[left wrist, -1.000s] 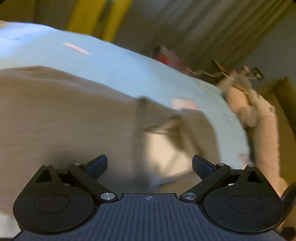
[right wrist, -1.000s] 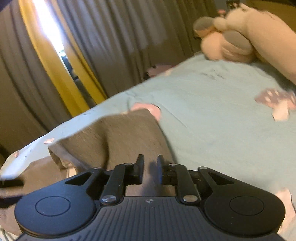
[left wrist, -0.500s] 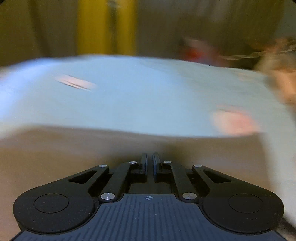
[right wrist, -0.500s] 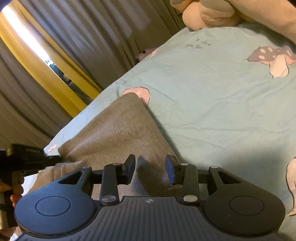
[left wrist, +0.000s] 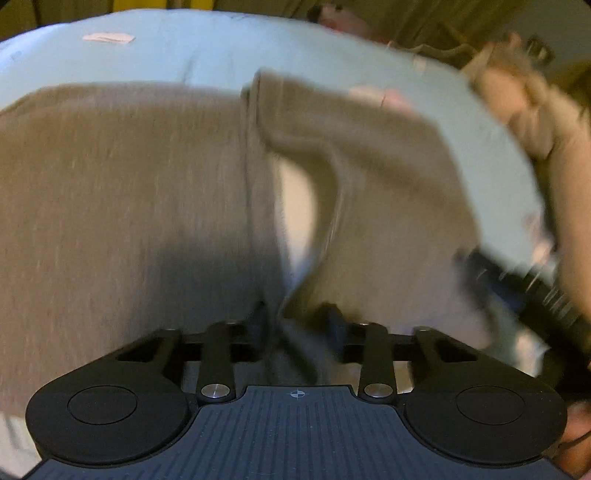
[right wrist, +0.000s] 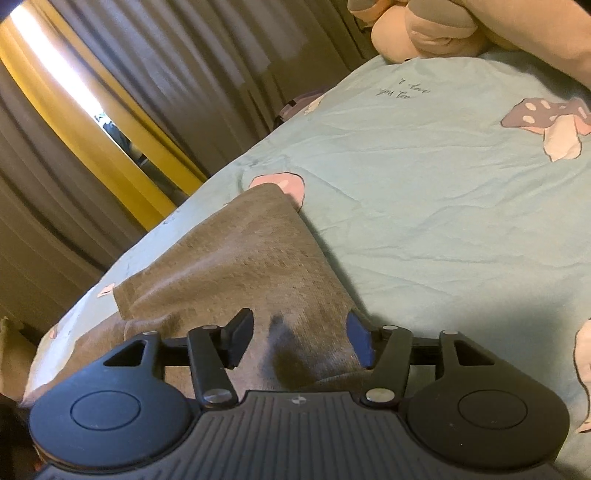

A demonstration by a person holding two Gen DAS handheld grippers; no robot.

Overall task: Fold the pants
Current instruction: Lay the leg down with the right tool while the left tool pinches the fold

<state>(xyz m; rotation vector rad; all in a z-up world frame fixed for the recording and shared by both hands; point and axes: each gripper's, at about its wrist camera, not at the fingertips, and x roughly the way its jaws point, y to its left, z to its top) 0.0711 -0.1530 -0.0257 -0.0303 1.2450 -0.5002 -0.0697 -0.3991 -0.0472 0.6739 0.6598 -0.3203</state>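
Left tongs [left wrist: 295, 325] part-closed around a pants [left wrist: 129, 206] fold, right tongs [right wrist: 299, 339] spread wide, tilted low over pants, bed [right wrist: 443, 206] beyond

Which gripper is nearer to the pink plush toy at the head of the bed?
Right. The right gripper faces the plush toy across bare sheet; the left gripper, over the pants, sees it far off to its right.

Black ribbed hand-held gripper [right wrist: 299, 341], silver screws [right wrist: 376, 396].
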